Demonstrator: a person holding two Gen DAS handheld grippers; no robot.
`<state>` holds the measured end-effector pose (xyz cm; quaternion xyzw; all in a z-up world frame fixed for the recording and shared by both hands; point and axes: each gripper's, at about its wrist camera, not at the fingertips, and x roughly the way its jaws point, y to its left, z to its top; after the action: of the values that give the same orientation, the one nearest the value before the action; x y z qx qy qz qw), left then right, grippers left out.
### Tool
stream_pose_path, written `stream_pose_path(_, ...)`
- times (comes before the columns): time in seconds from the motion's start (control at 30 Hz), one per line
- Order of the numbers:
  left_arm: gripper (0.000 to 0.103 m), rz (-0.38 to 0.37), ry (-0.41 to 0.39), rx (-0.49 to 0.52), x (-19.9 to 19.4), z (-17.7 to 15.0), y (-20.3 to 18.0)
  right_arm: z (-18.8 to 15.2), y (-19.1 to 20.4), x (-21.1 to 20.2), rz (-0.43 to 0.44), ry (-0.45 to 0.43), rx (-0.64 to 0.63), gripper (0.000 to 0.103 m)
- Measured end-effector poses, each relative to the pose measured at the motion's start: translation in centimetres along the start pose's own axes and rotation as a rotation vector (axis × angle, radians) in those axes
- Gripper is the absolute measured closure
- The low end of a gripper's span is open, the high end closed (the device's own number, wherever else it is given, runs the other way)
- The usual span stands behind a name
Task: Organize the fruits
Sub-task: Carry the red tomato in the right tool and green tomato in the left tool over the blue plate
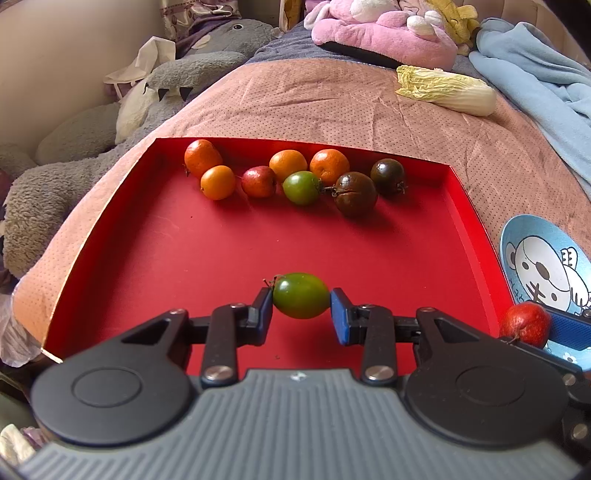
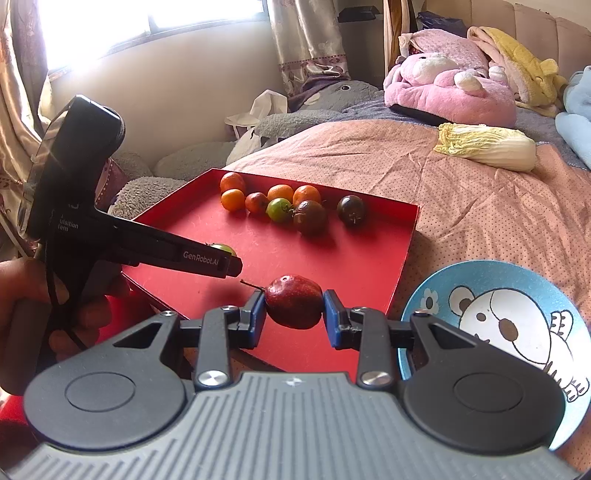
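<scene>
My left gripper [image 1: 301,308] is shut on a green tomato [image 1: 300,295] and holds it above the near part of the red tray [image 1: 110,206]. My right gripper [image 2: 294,312] is shut on a small red fruit [image 2: 293,301] above the tray's near right edge [image 2: 402,266]; that fruit also shows in the left wrist view [image 1: 526,324]. Several fruits lie in a row at the tray's far side: oranges [image 1: 202,157], a red fruit [image 1: 258,181], a green tomato [image 1: 301,187] and two dark tomatoes [image 1: 355,192]. The left gripper body [image 2: 74,177] shows in the right wrist view.
A blue bowl with a cartoon bear [image 2: 491,317] stands right of the tray on the pink bedspread [image 2: 461,206]. A napa cabbage [image 1: 447,90] lies further back. Plush toys [image 1: 384,33] and a blue blanket [image 1: 535,74] lie behind; grey plush [image 1: 74,155] at the left.
</scene>
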<state>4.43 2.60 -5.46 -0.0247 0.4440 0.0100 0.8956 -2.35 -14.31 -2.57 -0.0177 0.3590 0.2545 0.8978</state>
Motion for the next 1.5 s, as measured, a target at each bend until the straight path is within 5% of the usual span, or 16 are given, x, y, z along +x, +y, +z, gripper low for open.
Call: stream_pose_path(1.5, 0.066, -0.134, -0.066, 0.121, -2.8, 2.1, -7.7, -3.1, -9.2, -4.6, -0.189, -0.071, 0.212, 0.065)
